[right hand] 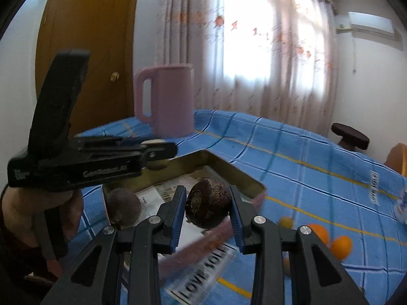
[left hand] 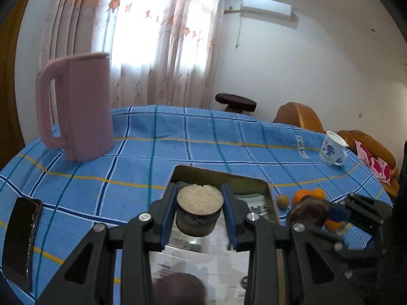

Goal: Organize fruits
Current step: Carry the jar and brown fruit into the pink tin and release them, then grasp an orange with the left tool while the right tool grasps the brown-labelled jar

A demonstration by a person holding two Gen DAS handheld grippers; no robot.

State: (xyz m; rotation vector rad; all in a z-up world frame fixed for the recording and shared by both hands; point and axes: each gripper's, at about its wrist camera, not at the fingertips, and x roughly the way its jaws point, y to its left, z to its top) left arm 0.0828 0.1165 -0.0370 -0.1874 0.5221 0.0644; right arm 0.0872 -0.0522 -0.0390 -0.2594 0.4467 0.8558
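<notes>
My left gripper [left hand: 199, 209] is shut on a cut brown fruit with a pale flat top [left hand: 199, 212], held above a metal tray [left hand: 244, 180] lined with newspaper. My right gripper [right hand: 207, 207] is shut on a dark brown round fruit [right hand: 208, 204], held over the tray's near rim [right hand: 254, 185]. A brown fuzzy fruit [right hand: 124, 207] lies in the tray. Oranges [right hand: 330, 241] and a small yellow-green fruit [right hand: 286, 221] lie on the blue cloth to the right; they also show in the left wrist view [left hand: 307, 194]. The left gripper shows in the right wrist view [right hand: 155, 152].
A pink jug [left hand: 78, 109] stands at the table's far left. A black phone [left hand: 21, 239] lies at the left edge. A white patterned mug [left hand: 333, 148] stands at the far right. Orange chairs [left hand: 300, 115] and a dark stool [left hand: 235, 101] stand beyond the table.
</notes>
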